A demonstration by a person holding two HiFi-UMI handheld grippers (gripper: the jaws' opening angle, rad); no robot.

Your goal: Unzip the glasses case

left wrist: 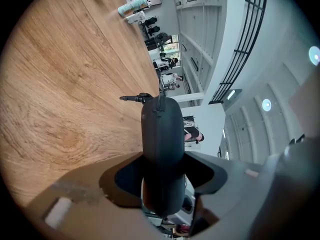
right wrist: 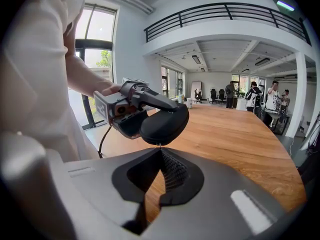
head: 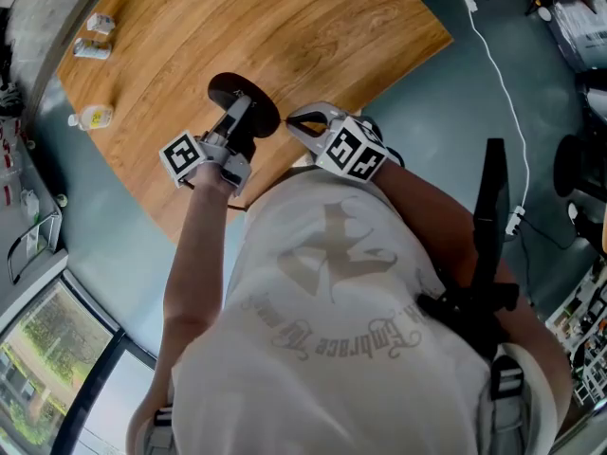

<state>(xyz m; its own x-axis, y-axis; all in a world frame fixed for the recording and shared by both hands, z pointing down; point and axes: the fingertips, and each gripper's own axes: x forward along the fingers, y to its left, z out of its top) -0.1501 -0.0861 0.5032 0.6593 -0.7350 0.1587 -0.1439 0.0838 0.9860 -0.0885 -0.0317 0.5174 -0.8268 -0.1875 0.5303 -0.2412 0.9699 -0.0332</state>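
Observation:
A black oval glasses case point(head: 228, 89) is held just above the wooden table point(head: 313, 36) near its front edge. My left gripper point(head: 243, 119) is shut on the case, one jaw on each side. In the left gripper view the case point(left wrist: 161, 129) stands on edge between the jaws of the left gripper point(left wrist: 163, 157), zipper seam facing the camera and the slider point(left wrist: 160, 102) at the far end. My right gripper point(head: 289, 120) comes in from the right. Its jaw tips point(right wrist: 160, 148) meet on a small zipper pull point(right wrist: 159, 145) hanging under the case point(right wrist: 165, 124).
Several small bottles point(head: 93, 50) lie at the table's far left, one point(head: 93, 117) close to the edge. A black stand point(head: 493, 216) and a white cable point(head: 503, 83) are on the floor to the right. People stand far off beyond the table point(right wrist: 272, 96).

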